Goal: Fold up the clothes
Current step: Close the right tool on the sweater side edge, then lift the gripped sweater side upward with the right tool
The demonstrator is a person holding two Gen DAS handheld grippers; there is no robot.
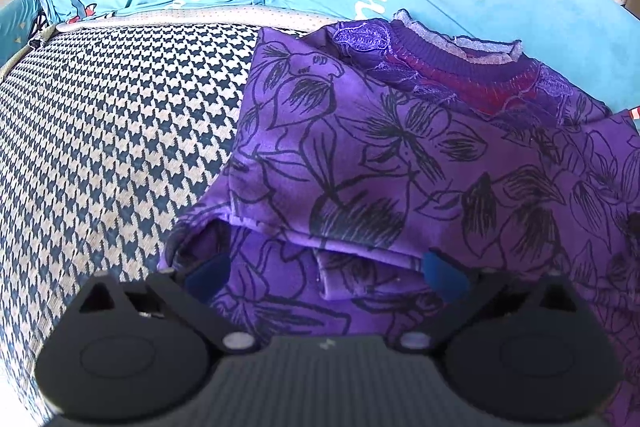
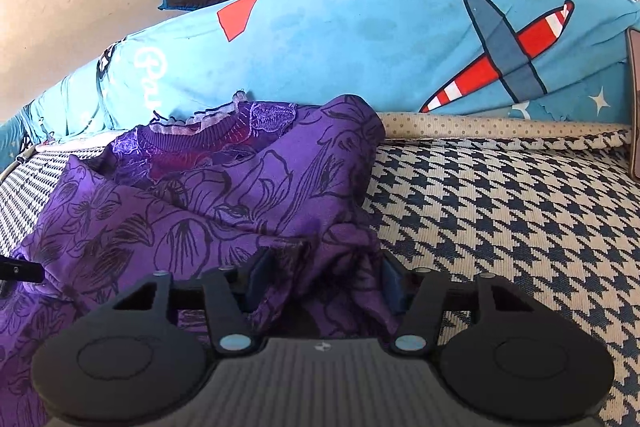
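**Inspector:** Nearest first. The right gripper [image 2: 322, 281] has a bunched fold of the purple floral top [image 2: 224, 195] between its blue pads, jaws roughly half open. The pads appear to bear on the cloth, so I judge it gripped.

**Assistant:** And the left?

**Inspector:** The left gripper [image 1: 326, 273] stands wide open over the garment's lower hem [image 1: 280, 233], holding nothing. The hem sits between the fingers but untouched.

**Assistant:** Where does the top lie?

**Inspector:** Partly folded on the houndstooth sofa seat [image 1: 112, 131], collar [image 1: 452, 67] towards the blue airplane-print cover [image 2: 360, 39] behind.

**Assistant:** Recommendation?

**Inspector:** Close the left on the hem edge, taking every layer, before lifting. Keep both corners level so the crease runs straight, and avoid dragging the bunch sideways.
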